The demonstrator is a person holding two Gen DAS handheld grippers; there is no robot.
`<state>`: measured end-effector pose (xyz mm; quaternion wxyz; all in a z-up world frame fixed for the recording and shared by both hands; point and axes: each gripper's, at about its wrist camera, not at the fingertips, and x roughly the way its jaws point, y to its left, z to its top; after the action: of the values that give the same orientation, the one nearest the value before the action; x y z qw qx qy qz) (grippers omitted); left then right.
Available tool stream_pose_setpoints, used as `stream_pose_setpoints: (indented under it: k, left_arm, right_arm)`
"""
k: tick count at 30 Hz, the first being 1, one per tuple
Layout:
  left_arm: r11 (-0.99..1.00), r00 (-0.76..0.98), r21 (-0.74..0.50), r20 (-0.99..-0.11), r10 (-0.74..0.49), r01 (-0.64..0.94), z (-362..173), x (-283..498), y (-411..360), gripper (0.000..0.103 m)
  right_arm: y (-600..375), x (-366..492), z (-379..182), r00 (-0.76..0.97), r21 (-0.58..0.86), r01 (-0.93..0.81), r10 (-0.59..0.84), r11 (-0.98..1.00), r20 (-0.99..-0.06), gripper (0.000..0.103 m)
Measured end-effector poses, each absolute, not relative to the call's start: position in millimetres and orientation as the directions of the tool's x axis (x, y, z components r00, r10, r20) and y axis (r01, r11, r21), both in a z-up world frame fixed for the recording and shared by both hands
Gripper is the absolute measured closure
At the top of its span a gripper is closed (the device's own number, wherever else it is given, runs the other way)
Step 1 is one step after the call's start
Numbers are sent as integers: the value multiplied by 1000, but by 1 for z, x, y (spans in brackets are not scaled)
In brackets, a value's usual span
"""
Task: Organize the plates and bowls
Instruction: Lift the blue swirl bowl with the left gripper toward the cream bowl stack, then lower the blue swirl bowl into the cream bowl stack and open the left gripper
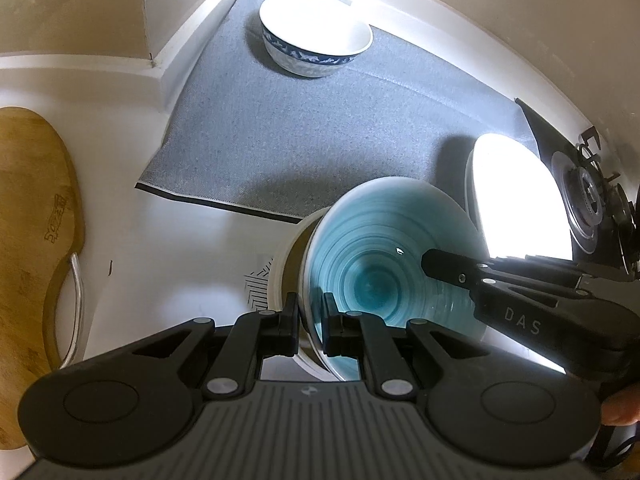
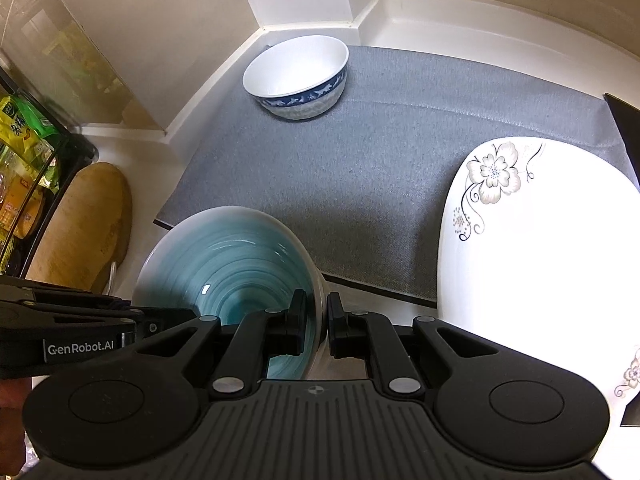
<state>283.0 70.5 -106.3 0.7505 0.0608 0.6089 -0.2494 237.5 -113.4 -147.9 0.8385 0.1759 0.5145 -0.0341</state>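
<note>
Teal-glazed bowl [image 1: 384, 256] held off the counter near the grey mat's [image 1: 320, 140] front edge, rim clamped on opposite sides by left gripper [image 1: 310, 320] and right gripper [image 2: 318, 320]; blue-patterned bowl [image 2: 296, 80] sits at mat's far-left corner, straight ahead.

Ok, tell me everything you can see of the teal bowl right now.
The teal bowl is glossy, ceramic-looking, with concentric teal rings inside and a pale outside and rim. It is tilted, its opening facing the cameras, at the near edge of the grey mat. Both grippers pinch its rim: the left hand-held gripper on one side, the right hand-held gripper on the opposite side. Under it in the left view sits another pale dish, contact unclear.
</note>
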Motion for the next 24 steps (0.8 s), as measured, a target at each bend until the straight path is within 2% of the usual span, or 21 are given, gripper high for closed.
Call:
stream_pose_setpoints:
  k: [12, 17, 19, 21, 24]
  left_arm:
    - [860, 142, -201, -944, -298, 469, -94, 285, 78, 82]
    - [872, 170, -179, -944, -283, 456, -93, 288, 87, 56]
    - [881, 168, -183, -945, -279, 436, -99, 293, 91, 49]
    - [891, 135, -208, -950, -283, 403, -113, 303, 93, 46]
    - [906, 38, -289, -948, -316, 308, -137, 319, 102, 43]
  right_arm:
    - [-114, 239, -148, 486, 243, 216, 111, 946, -867, 92]
    - [-113, 239, -147, 486, 246, 219, 113, 944, -867, 91]
    - [-113, 240, -148, 485, 246, 222, 112, 944, -868, 88]
    - [-113, 241, -149, 482, 242, 226, 107, 944, -869, 83]
    - [-112, 243, -150, 479, 241, 229, 106, 943, -871, 83]
